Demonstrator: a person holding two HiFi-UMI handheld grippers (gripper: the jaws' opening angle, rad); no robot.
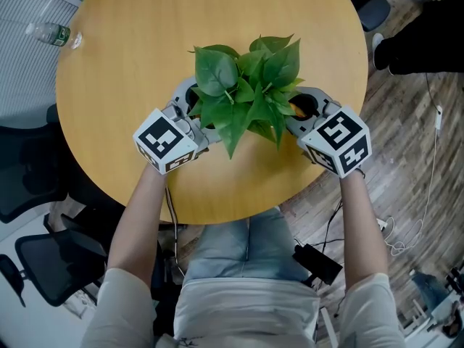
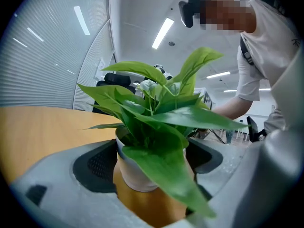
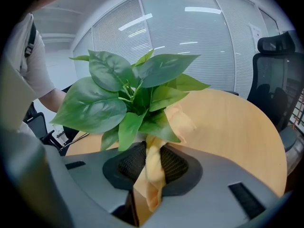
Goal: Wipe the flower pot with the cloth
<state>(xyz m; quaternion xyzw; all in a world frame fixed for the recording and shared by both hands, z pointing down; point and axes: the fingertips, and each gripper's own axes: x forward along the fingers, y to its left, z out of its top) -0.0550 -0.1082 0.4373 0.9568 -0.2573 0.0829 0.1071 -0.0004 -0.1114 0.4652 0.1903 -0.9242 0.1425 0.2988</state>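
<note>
A leafy green plant (image 1: 250,85) stands in the middle of the round wooden table (image 1: 130,64). From the head view its leaves hide the pot. My left gripper (image 1: 197,113) is on the plant's left. In the left gripper view the white flower pot (image 2: 133,172) sits between the two pads, and the left gripper (image 2: 149,160) is closed on its sides. My right gripper (image 1: 300,113) is at the plant's right, shut on a yellow-orange cloth (image 1: 296,107). The cloth (image 3: 153,165) is pinched in the right gripper (image 3: 152,169) and rises against the plant (image 3: 128,94) at pot height.
A plastic bottle (image 1: 51,33) lies near the table's far left edge. Black office chairs (image 1: 29,172) stand left of the table, another chair (image 3: 280,80) beyond it. A black device (image 1: 315,263) and cables lie on the floor at right. Someone's shoe (image 1: 373,9) is at upper right.
</note>
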